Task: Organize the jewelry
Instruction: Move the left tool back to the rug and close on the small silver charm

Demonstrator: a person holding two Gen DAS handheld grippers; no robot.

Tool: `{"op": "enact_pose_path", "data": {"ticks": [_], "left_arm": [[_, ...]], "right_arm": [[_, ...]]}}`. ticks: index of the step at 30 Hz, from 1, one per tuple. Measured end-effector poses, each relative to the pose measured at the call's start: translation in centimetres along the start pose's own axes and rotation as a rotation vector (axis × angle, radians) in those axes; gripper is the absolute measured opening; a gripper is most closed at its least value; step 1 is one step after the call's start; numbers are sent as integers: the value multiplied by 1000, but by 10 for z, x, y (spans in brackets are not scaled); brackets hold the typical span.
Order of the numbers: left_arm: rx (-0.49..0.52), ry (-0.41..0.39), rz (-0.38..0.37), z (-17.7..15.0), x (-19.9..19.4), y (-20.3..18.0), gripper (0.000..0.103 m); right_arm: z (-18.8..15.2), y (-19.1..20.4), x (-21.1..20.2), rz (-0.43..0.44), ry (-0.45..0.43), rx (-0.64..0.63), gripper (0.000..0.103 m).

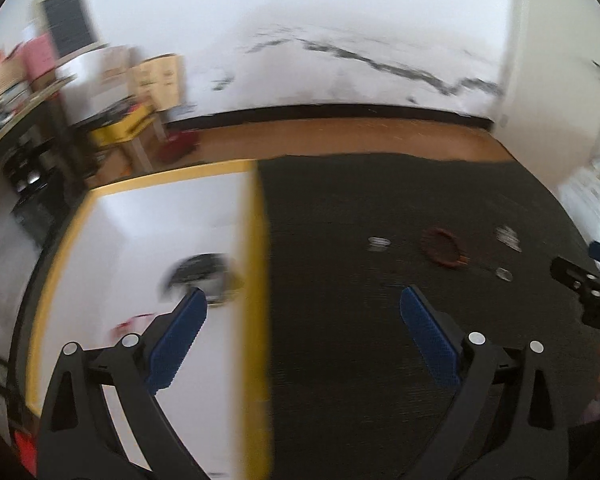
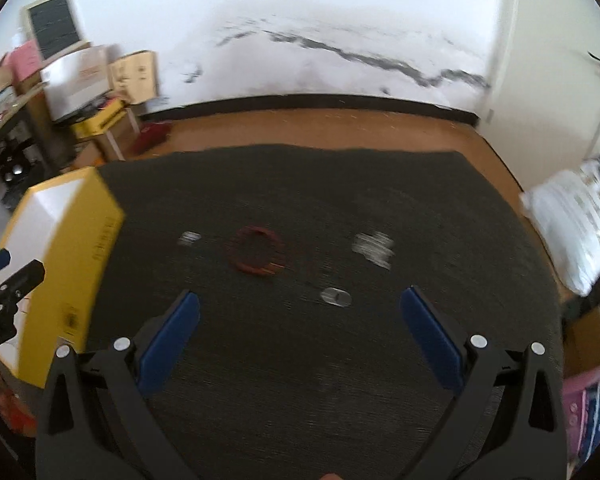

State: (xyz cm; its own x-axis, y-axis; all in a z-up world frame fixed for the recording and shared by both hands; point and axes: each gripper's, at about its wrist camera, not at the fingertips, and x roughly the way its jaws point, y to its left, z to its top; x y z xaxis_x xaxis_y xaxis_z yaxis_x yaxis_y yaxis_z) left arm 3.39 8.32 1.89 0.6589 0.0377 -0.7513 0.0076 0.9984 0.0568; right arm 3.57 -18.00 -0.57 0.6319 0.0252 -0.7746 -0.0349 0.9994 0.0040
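Dark jewelry [image 1: 198,270] inside yellow box [image 1: 256,280]: left view only.

open dark mat [image 2: 300,360], yellow box [image 2: 84,248] at left

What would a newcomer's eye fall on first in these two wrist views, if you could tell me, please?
Probably the yellow-edged box, white inside, at the left edge of the dark mat. Next comes the reddish-brown bangle near the mat's middle, with small silvery pieces scattered around it. Both the left gripper and the right gripper frame the scene with blue-padded jaws wide open and empty.
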Motion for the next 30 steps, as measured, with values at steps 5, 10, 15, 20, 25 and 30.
{"op": "enact_pose_path", "data": {"ticks": [5, 10, 15, 20, 25, 30], "left_arm": [[92, 16, -38, 2, 18, -61, 95], [129, 25, -54, 4, 31, -96, 95], [147, 35, -54, 1, 40, -112, 95], [139, 38, -40, 2, 45, -113, 95], [117, 37, -30, 6, 48, -109, 95], [108, 32, -39, 8, 48, -106, 95]], "right_arm": [[-9, -43, 5, -44, 6, -10, 98], [-17, -66, 4, -28, 19, 10, 98], [-17, -69, 4, -23, 19, -10, 98], [-15, -68, 1, -13, 14, -13, 98], [-14, -69, 1, -12, 13, -10, 97], [-12, -66, 3, -15, 13, -6, 97]]}}
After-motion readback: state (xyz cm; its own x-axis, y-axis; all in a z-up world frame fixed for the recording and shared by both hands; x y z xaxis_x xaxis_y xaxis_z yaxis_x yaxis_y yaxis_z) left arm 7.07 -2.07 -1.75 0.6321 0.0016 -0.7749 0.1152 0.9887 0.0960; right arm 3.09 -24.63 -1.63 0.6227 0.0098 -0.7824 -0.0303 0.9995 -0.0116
